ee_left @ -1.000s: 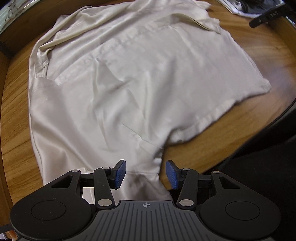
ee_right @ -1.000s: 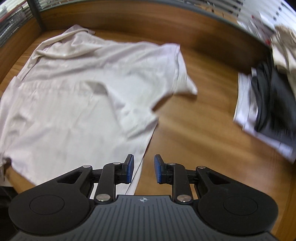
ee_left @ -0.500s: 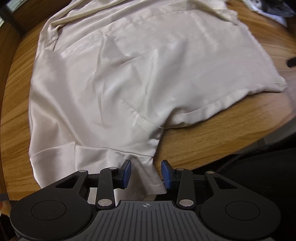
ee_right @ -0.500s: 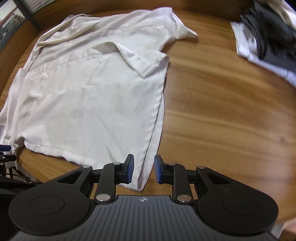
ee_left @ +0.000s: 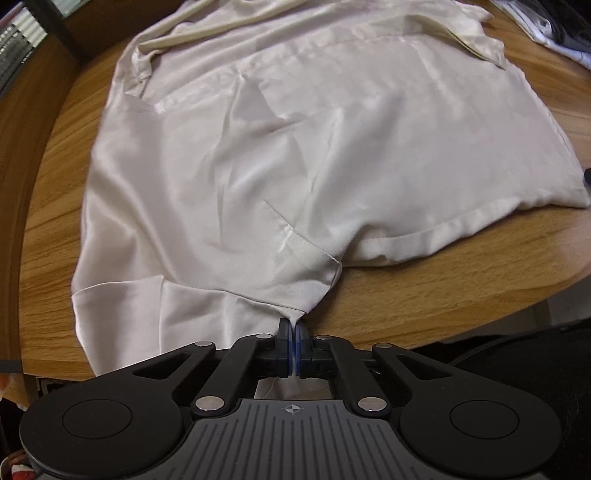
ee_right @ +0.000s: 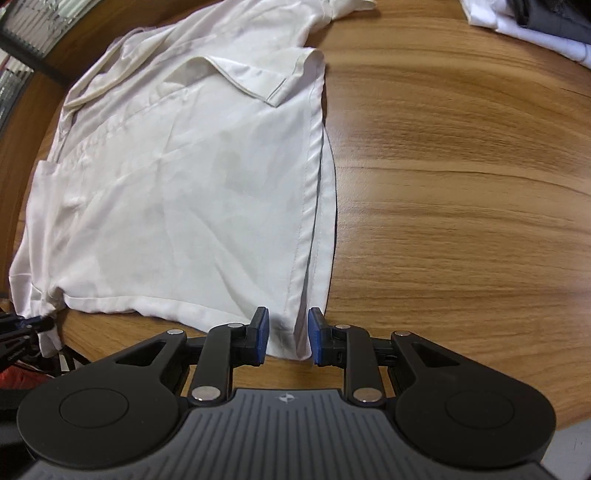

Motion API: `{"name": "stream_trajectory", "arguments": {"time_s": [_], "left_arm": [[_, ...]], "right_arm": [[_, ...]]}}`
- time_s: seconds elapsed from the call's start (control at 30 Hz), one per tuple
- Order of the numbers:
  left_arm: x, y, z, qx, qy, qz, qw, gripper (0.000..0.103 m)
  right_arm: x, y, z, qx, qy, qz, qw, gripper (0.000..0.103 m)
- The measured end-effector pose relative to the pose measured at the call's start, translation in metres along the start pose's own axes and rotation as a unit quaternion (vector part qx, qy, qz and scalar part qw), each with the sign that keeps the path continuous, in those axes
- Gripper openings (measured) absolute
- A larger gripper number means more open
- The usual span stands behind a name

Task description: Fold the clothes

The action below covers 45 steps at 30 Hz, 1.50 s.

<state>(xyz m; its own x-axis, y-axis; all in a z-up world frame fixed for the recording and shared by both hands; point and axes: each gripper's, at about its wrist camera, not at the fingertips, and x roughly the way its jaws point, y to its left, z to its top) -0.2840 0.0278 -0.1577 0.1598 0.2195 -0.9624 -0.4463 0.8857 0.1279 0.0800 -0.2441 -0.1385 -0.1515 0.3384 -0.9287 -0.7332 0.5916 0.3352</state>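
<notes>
A cream satin shirt (ee_left: pixel 295 140) lies spread on the wooden table (ee_left: pixel 424 295), collar end far from me. My left gripper (ee_left: pixel 293 347) is shut on the shirt's near corner at the table's front edge, the cloth pulled to a point between the blue pads. In the right wrist view the same shirt (ee_right: pixel 192 184) fills the left half. My right gripper (ee_right: pixel 286 334) is open, its blue pads either side of the shirt's near right hem corner. The left gripper (ee_right: pixel 22 325) shows small at the far left, holding the other corner.
A pile of dark and white clothes (ee_right: pixel 535 22) lies at the table's far right. Bare wood (ee_right: pixel 461 184) stretches right of the shirt. A slatted wall (ee_right: pixel 22 44) runs behind on the left. The table's front edge (ee_left: pixel 517 306) drops to a dark floor.
My left gripper has shut on the shirt's near corner. My right gripper has moved in toward the shirt's right hem corner, which now lies between its open pads.
</notes>
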Motion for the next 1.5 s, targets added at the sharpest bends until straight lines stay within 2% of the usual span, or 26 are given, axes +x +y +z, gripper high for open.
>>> {"name": "stream_trajectory", "arguments": {"time_s": [0.07,0.13,0.2,0.3,0.57,0.7,0.9,1.0,1.3,1.37,1.5], "left_arm": [[-0.004,0.004,-0.002,-0.016,-0.006,0.005,0.9998,0.003],[-0.009,0.009,-0.003,-0.030,-0.015,0.011,0.9994,0.003],[-0.016,0.013,-0.003,-0.034,-0.026,0.015,0.9990,0.003],[-0.027,0.018,-0.002,-0.020,-0.045,0.014,0.9987,0.003],[-0.060,0.015,-0.005,0.084,-0.096,-0.002,0.9918,0.003],[-0.052,0.004,-0.021,0.152,-0.084,-0.011,0.9848,0.003],[-0.035,-0.007,-0.040,0.211,-0.056,-0.032,0.9754,0.003],[-0.028,-0.004,-0.037,0.221,-0.047,-0.038,0.9734,0.003],[-0.017,-0.005,-0.036,0.215,-0.032,-0.043,0.9751,0.003],[-0.016,-0.006,-0.037,0.210,-0.031,-0.043,0.9762,0.003],[-0.017,-0.005,-0.038,0.195,-0.029,-0.045,0.9794,0.003]], "right_arm": [[0.005,0.001,0.002,-0.009,0.001,-0.001,1.000,0.024],[0.008,0.004,0.004,-0.017,0.004,-0.004,1.000,0.008],[0.008,0.007,0.004,-0.027,0.000,-0.009,1.000,0.003],[-0.001,0.013,0.004,-0.039,-0.020,-0.013,0.999,0.003],[-0.068,0.026,-0.011,-0.055,-0.103,-0.042,0.992,0.003],[-0.081,0.031,-0.037,-0.085,-0.112,-0.068,0.988,0.003],[-0.057,0.038,-0.071,-0.107,-0.089,-0.116,0.983,0.003],[-0.061,0.035,-0.077,-0.085,-0.099,-0.113,0.985,0.004],[-0.050,0.002,-0.060,-0.007,-0.064,-0.088,0.994,0.012],[-0.042,-0.006,-0.053,0.026,-0.049,-0.067,0.996,0.012],[-0.023,-0.019,-0.043,0.074,-0.019,-0.037,0.996,0.019]]}}
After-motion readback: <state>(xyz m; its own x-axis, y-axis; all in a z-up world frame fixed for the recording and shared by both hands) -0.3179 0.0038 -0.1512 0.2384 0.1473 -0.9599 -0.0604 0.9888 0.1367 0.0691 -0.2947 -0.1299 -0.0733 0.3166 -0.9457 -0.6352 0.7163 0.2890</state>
